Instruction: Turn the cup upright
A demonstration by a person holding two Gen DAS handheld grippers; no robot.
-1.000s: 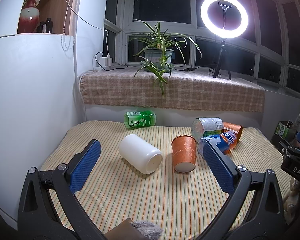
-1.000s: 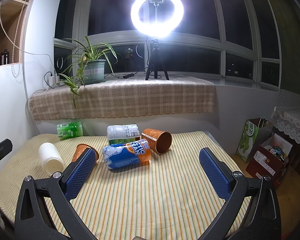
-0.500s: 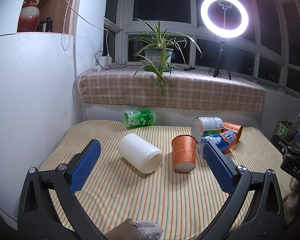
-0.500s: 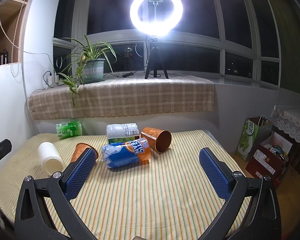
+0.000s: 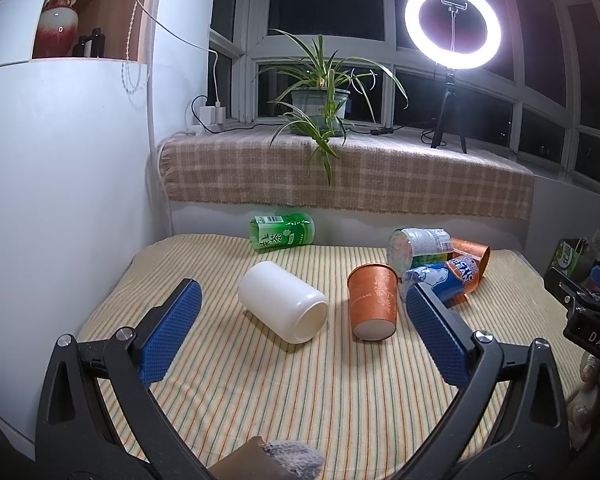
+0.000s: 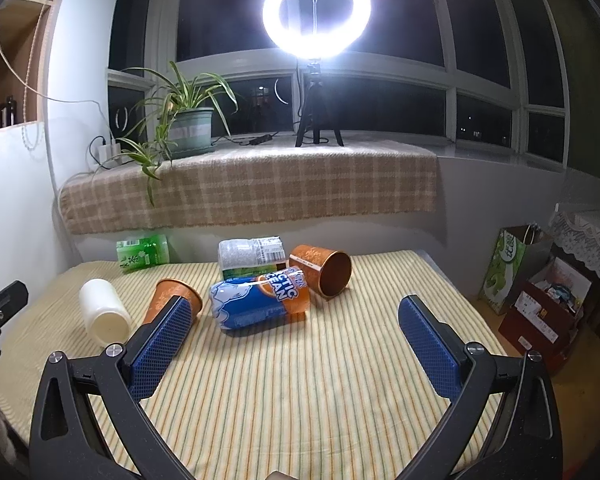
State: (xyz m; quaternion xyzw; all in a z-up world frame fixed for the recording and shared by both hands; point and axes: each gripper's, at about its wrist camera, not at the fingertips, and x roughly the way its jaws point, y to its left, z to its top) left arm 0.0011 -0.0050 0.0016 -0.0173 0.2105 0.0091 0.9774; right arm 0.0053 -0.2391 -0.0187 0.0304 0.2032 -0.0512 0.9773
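Note:
An orange paper cup (image 5: 372, 304) lies on its side on the striped table cover, base toward me; it also shows in the right wrist view (image 6: 168, 300), partly behind a finger. A second orange cup (image 6: 322, 274) lies on its side further back, mouth facing right; in the left wrist view (image 5: 470, 250) it is partly hidden. A white cup (image 5: 284, 306) lies on its side to the left, also in the right wrist view (image 6: 102, 312). My left gripper (image 5: 300, 320) is open and empty, held before the white and orange cups. My right gripper (image 6: 296, 324) is open and empty.
A blue-orange bottle (image 6: 260, 302), a clear labelled bottle (image 6: 252, 256) and a green bottle (image 5: 282, 232) lie on the table cover (image 5: 300, 392). A white wall is at left. A checked ledge with a plant (image 5: 320, 108) and ring light (image 5: 452, 26) is behind. Bags (image 6: 512, 268) stand at right.
The right wrist view has shifted very slightly; the objects sit a touch further left in it. Nothing on the table has moved and both grippers stay open.

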